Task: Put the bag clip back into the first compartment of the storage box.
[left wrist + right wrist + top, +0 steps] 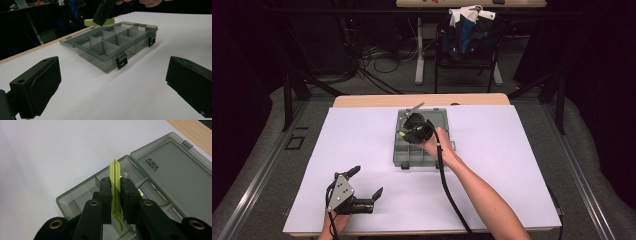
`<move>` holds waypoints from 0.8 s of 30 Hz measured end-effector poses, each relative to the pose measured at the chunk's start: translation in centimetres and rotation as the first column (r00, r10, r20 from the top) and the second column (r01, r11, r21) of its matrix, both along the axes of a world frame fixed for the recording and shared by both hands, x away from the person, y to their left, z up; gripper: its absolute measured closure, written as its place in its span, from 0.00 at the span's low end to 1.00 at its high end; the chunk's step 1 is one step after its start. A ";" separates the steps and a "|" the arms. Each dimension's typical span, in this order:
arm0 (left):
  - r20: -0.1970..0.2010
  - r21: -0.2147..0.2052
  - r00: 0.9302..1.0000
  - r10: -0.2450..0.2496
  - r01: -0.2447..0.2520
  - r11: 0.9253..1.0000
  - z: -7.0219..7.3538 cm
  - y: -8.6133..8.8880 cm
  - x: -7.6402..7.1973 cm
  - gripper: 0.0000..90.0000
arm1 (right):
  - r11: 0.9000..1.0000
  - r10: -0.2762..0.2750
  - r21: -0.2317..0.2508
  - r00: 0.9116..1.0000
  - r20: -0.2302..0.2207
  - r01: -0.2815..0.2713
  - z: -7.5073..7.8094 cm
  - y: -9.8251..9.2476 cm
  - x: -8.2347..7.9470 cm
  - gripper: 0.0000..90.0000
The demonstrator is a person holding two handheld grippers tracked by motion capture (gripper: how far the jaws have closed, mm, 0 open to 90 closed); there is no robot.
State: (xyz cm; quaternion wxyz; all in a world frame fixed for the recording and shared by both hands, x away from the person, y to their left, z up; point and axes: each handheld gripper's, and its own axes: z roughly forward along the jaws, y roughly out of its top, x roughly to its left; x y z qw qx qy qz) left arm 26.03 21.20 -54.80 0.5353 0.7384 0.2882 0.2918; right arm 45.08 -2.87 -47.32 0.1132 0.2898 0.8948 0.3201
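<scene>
Right fingers (107, 195) clamp my green clip (115, 185) above the box (75, 200); I should lower straight into one compartment before releasing. Left gripper (364, 182) gapes idle.

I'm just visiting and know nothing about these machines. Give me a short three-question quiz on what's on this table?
1. True or false: the compartment box has its lid open.
2. What colour is the clip held in the right gripper?
3. The left gripper is: A) gripping the box, B) open over the white sheet, C) holding the clip.

Key: 1 true; 2 yellow-green; 3 B.
</scene>
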 end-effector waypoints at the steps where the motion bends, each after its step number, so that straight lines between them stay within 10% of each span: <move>1: -0.001 -0.001 1.000 0.000 0.000 1.000 0.0 0.0 0.0 0.00 | 1.000 -0.002 0.006 1.000 0.005 0.002 -0.1 0.2 0.2 0.90; 24: 0.004 -0.007 1.000 0.003 -0.003 1.000 0.1 0.2 0.1 0.00 | 0.998 -0.061 -0.013 0.997 -0.051 0.060 -1.2 2.0 2.1 0.89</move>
